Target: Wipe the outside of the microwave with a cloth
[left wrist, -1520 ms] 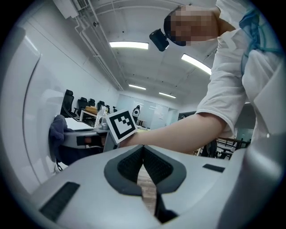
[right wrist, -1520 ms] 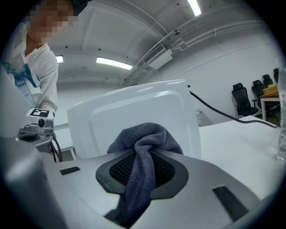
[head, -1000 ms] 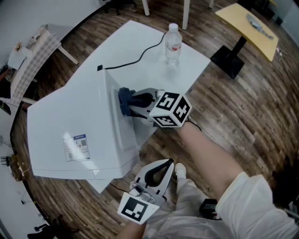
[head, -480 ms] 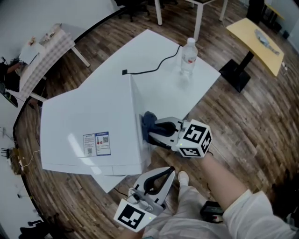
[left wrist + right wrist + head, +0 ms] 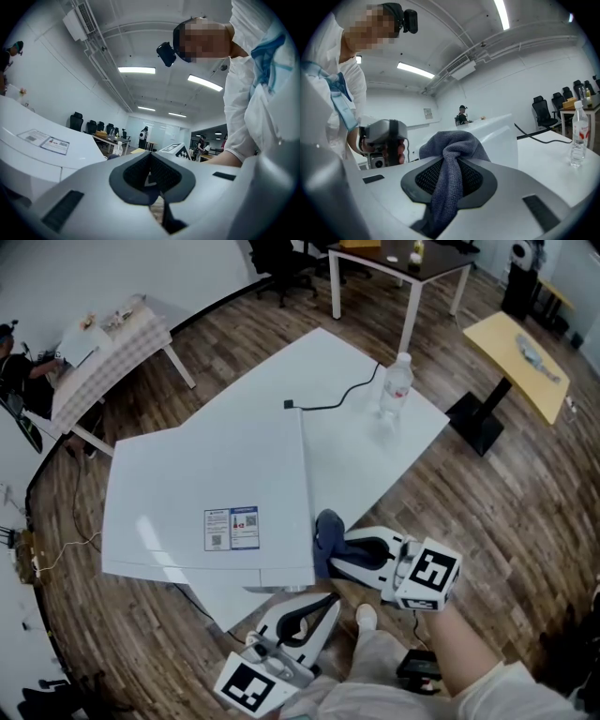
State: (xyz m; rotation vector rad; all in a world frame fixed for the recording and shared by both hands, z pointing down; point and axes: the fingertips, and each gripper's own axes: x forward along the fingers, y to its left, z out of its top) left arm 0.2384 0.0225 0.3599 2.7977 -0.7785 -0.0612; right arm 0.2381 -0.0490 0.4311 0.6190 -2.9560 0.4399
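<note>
The white microwave (image 5: 206, 502) stands on the white table (image 5: 366, 446), seen from above in the head view, with a label on its top. My right gripper (image 5: 330, 554) is shut on a blue-grey cloth (image 5: 327, 532) and holds it against the microwave's right side near the front corner. In the right gripper view the cloth (image 5: 451, 164) bunches out between the jaws, with the microwave (image 5: 497, 136) just behind. My left gripper (image 5: 323, 601) is shut and empty, held low in front of the microwave, off the table. In the left gripper view the microwave (image 5: 42, 145) lies to the left.
A plastic water bottle (image 5: 395, 388) stands at the table's far right corner. The microwave's black power cord (image 5: 337, 399) runs across the table. A yellow side table (image 5: 520, 348) stands at the right, a checked table (image 5: 103, 343) at the far left. Wooden floor surrounds.
The right gripper has slid the cloth along the microwave's right side toward the front corner. The left gripper has shifted only a little at the lower edge. The head view has moved too.
</note>
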